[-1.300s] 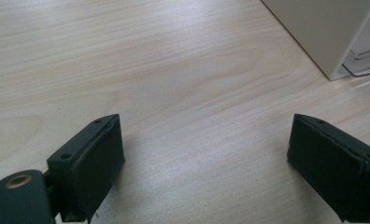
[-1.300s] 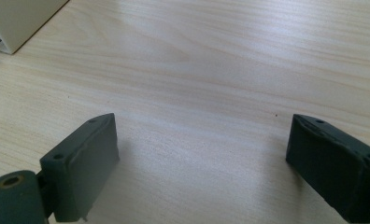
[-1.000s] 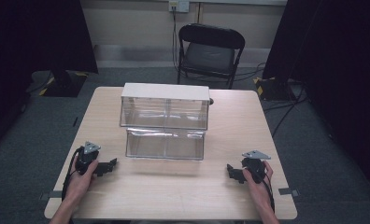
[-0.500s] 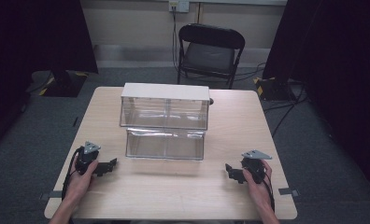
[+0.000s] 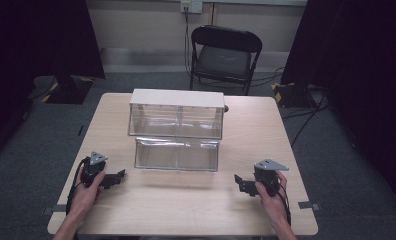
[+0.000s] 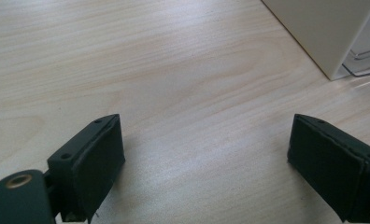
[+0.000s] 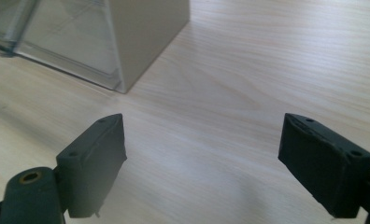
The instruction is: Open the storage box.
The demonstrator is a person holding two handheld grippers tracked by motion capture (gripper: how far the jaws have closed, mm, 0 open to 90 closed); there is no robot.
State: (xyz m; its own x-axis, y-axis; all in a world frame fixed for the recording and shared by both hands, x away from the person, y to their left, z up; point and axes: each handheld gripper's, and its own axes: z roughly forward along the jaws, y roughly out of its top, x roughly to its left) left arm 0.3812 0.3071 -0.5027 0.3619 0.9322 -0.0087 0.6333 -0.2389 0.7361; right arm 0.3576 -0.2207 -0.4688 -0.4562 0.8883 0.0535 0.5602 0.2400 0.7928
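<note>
In the high view, a clear drawer box (image 5: 176, 130) with a white top stands in the middle of the table (image 5: 256, 135), and its lower drawer is pulled out toward the person. The left gripper (image 5: 117, 176) rests near the left front edge and the right gripper (image 5: 240, 183) near the right front edge, both well apart from the box.

In the left gripper view, the jaws stand wide apart over bare wood, holding nothing; a corner of the box (image 6: 332, 32) is at upper right.

In the right gripper view, the jaws are also spread and empty, with the box (image 7: 94, 37) at upper left.

No text, label or number seems readable on the drawer unit (image 5: 176, 129) or table (image 5: 186, 210).
</note>
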